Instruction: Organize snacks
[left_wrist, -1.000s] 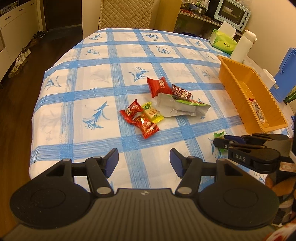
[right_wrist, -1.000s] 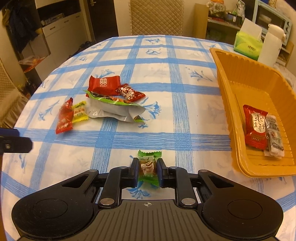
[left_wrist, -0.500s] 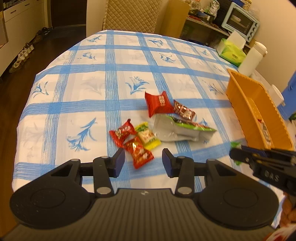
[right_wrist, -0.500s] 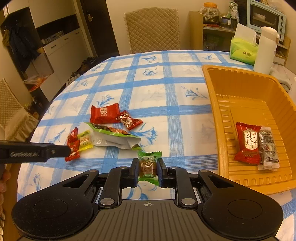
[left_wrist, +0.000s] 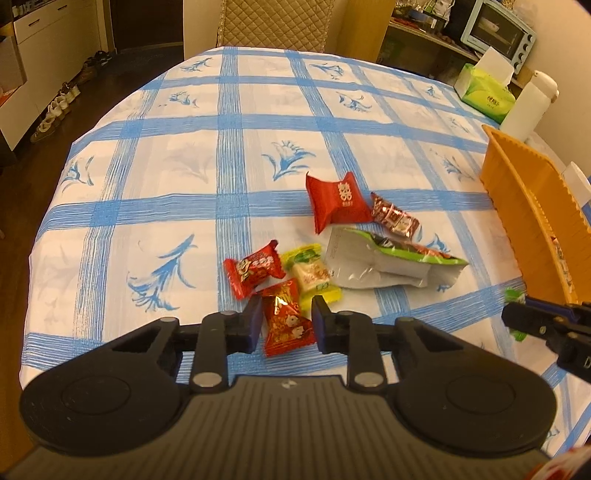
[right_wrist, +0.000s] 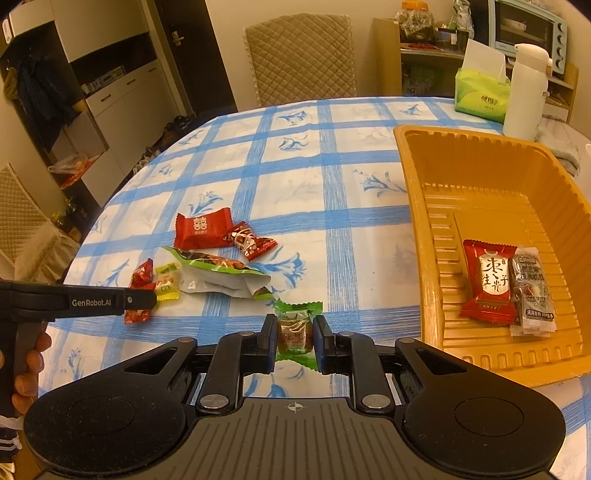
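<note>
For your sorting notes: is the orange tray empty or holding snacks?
Holding snacks: two packets, one red and one grey, lie inside the orange tray.

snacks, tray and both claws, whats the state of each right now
left claw: jaws just closing around the red foil candy, small gaps still showing
right claw: shut on the green-wrapped candy, held above the cloth
orange tray: upright, holding two packets
silver-green pouch: lying flat, mouth gaping
tissue box: open, a tissue sticking up
white flask: upright, lid on
</note>
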